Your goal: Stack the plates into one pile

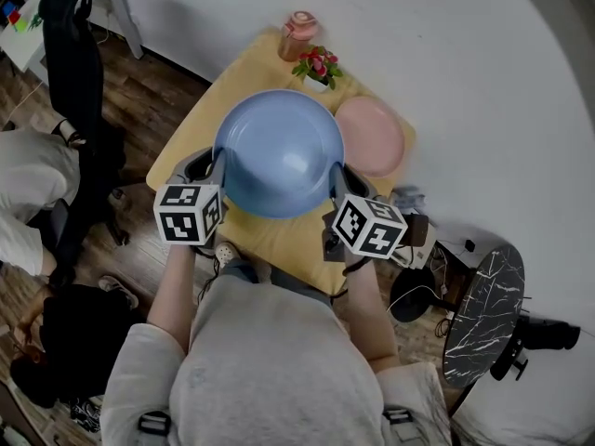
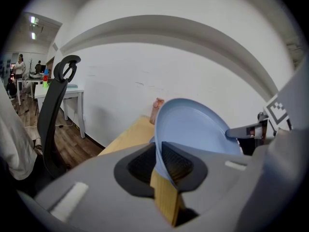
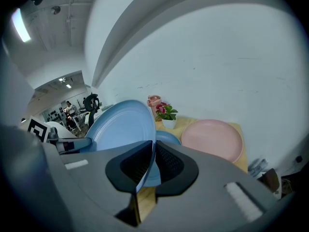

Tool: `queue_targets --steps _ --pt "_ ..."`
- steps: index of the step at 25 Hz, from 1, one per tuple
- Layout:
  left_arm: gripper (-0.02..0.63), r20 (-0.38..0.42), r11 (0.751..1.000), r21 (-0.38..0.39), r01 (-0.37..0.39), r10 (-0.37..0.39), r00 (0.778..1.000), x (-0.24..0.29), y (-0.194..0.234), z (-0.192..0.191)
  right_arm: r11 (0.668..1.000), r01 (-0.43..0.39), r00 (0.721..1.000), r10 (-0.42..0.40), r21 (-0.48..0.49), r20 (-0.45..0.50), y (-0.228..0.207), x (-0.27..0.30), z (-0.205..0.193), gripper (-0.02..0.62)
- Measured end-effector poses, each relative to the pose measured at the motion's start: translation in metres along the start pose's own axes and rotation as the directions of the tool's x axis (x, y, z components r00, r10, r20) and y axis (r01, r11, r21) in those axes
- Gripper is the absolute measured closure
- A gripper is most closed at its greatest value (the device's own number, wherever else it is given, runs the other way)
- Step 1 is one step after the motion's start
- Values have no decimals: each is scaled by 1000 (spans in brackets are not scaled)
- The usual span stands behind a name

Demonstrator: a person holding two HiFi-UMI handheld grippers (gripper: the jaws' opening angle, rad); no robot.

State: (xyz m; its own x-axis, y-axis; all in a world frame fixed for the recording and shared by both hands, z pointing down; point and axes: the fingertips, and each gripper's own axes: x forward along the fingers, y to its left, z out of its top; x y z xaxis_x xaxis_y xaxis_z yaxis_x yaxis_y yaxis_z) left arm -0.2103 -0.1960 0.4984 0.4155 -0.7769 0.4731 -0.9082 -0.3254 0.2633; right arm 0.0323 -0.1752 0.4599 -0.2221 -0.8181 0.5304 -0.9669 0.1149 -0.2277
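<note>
A large blue plate (image 1: 279, 151) hangs above the wooden table (image 1: 270, 235), gripped at its two opposite rims. My left gripper (image 1: 216, 165) is shut on its left rim, and the plate's edge (image 2: 193, 127) sits between the ribbed pads (image 2: 176, 164). My right gripper (image 1: 340, 178) is shut on the right rim, the edge (image 3: 123, 124) pinched between the pads (image 3: 166, 161). A pink plate (image 1: 370, 136) lies flat on the table to the right. In the right gripper view a second blue plate (image 3: 168, 138) lies on the table below the lifted one, beside the pink plate (image 3: 212, 139).
A small pot of red flowers (image 1: 317, 67) and a pink bottle (image 1: 297, 33) stand at the table's far end. A black office chair (image 1: 79, 91) stands to the left on the wood floor. Cables and a dark marbled round top (image 1: 483, 314) lie at the right.
</note>
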Motion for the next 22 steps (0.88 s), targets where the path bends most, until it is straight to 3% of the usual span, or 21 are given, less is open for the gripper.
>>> queue_targets --steps 10,22 --pt "506 -27 997 -45 -58 57 998 37 -24 6 996 -50 998 46 -69 -46 -41 31 30 569" --pt "506 -144 989 -70 -132 121 982 78 -21 -30 997 -75 980 70 -19 -188 -77 88 -8 569"
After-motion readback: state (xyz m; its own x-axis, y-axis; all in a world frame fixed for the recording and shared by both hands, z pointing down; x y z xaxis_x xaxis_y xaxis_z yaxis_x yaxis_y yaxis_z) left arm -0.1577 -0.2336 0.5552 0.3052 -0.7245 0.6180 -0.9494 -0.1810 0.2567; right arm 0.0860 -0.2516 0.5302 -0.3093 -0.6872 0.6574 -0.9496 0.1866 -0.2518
